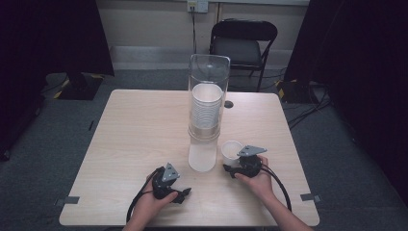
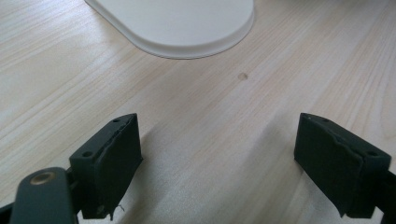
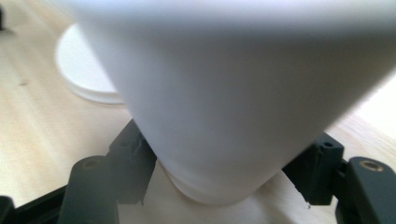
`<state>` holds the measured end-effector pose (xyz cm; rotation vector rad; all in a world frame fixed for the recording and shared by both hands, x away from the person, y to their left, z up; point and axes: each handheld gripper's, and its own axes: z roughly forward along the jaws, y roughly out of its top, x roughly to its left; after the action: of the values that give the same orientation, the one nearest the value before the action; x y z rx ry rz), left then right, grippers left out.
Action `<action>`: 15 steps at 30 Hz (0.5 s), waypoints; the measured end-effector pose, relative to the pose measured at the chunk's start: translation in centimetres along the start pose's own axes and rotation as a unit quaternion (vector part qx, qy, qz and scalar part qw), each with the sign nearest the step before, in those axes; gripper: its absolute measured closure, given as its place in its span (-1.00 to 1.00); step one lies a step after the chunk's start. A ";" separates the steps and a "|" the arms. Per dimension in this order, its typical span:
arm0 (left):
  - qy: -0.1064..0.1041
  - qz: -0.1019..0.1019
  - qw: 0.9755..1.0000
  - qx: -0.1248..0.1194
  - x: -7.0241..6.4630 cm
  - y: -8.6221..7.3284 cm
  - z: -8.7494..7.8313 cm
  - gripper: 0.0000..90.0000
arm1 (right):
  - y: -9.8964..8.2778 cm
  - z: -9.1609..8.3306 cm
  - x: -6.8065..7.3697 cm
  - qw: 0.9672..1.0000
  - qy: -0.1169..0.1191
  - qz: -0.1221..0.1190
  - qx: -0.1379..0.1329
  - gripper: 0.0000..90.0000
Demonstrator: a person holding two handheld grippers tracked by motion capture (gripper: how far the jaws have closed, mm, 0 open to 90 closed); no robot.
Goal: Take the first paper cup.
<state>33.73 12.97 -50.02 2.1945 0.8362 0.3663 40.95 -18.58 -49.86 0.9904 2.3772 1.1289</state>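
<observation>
Pale wood desk [image 1: 134, 144]. Tall clear dispenser [image 1: 208, 96] stands mid-desk, a stack of cups [image 1: 207, 113] inside. Just right of its base, a white cup [image 3: 224, 93], gripped low by the right claw [image 1: 231, 169]. Left claw [image 2: 219, 163] spread wide, empty, near the base.

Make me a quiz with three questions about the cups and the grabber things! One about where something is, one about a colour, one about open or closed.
1. Where does the single cup stand?
A. right of the dispenser tube
B. on the chair
C. at the table's far left corner

2. What colour is the single cup?
A. red
B. white
C. green

3. How does the left gripper stand?
A. shut on a cup
B. shut on a cable
C. open, nothing between its jaws

Answers:
1. A, the high view shows it just right of the tube's base.
2. B, its wall is white.
3. C, bare table shows between its spread jaws.
</observation>
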 end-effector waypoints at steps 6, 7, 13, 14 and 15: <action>0.000 -0.001 1.000 -0.001 0.0 0.0 0.0 -0.68 | -0.2 -0.4 -0.6 1.000 -0.015 0.011 0.000 -0.54; 0.000 0.000 1.000 0.000 0.0 0.0 0.0 -0.68 | -0.3 -0.8 -0.8 1.000 -0.007 0.017 0.002 -0.50; 0.000 0.000 1.000 0.000 0.0 0.0 0.0 -0.68 | -1.4 -2.7 -1.0 1.000 -0.017 0.014 0.013 -0.50; 0.000 0.000 1.000 0.000 0.0 0.0 0.0 -0.68 | -1.4 -2.7 -1.0 1.000 -0.017 0.014 0.013 -0.50; 0.000 0.000 1.000 0.000 0.0 0.0 0.0 -0.68 | -1.6 -3.0 -1.1 1.000 -0.017 0.012 0.016 -0.48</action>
<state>33.73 12.96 -50.02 2.1940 0.8367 0.3659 39.39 -21.68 -49.22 1.0422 2.3713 1.0764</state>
